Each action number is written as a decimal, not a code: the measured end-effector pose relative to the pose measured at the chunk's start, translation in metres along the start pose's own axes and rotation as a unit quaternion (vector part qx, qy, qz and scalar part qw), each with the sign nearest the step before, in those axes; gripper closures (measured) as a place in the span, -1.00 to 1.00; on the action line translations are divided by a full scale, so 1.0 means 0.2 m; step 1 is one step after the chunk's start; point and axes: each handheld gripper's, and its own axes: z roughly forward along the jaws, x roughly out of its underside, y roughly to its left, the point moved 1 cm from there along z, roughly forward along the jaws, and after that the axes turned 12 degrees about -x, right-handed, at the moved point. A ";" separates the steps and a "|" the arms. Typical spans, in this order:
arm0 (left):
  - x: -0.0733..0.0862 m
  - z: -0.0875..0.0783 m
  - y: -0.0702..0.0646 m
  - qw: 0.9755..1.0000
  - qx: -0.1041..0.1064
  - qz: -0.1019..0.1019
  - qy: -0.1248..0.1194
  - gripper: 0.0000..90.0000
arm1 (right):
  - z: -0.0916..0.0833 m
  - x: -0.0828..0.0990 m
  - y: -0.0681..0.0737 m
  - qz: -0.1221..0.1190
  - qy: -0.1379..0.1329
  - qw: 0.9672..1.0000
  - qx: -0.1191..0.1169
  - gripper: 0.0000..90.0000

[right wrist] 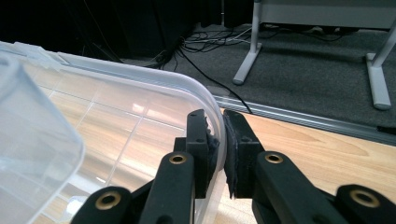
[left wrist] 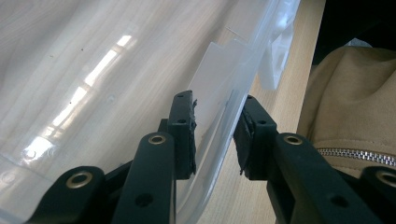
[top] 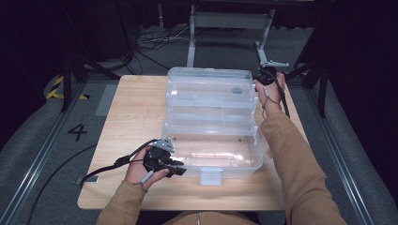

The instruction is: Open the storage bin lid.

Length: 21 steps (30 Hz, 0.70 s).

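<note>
We hold a clear box point(top: 211, 126) on the table point(top: 136, 108) with both claws. Our left hand point(top: 141, 171) lies low at the table's near edge, wrist bent inward, so the left claw point(top: 176, 168) points sideways into the box's near left corner. In the left gripper view its two jaws straddle the front wall point(left wrist: 219, 116): one pad point(left wrist: 189, 122) sits inside the box, the other point(left wrist: 243, 135) outside on the table side, and both lie against the plastic, pinching it. Just past that claw a latch point(left wrist: 275, 60) hangs from the rim, and our tan sleeve point(left wrist: 345, 93) is off to its right.

Our right arm point(top: 291, 154) stretches forward along the box's right side, hand point(top: 272, 91) raised at the far right corner. The right claw point(top: 264, 77) is nearly pressed together on the rounded rim of the open lid point(right wrist: 140, 93), one jaw inside, one outside, gripping it. Beyond that claw are floor cables point(right wrist: 205, 46).
</note>
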 end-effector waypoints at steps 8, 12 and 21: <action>0.00 0.00 0.00 1.000 0.000 0.000 0.000 0.57 | 0.02 0.02 -0.02 0.012 0.006 1.000 -0.006 0.82; 0.00 0.00 0.00 1.000 0.000 0.000 0.000 0.57 | 0.03 0.03 -0.03 0.021 0.007 1.000 -0.010 0.82; 0.00 0.00 0.00 1.000 -0.001 0.001 -0.001 0.56 | 0.04 0.04 -0.04 0.036 0.016 0.999 -0.006 0.82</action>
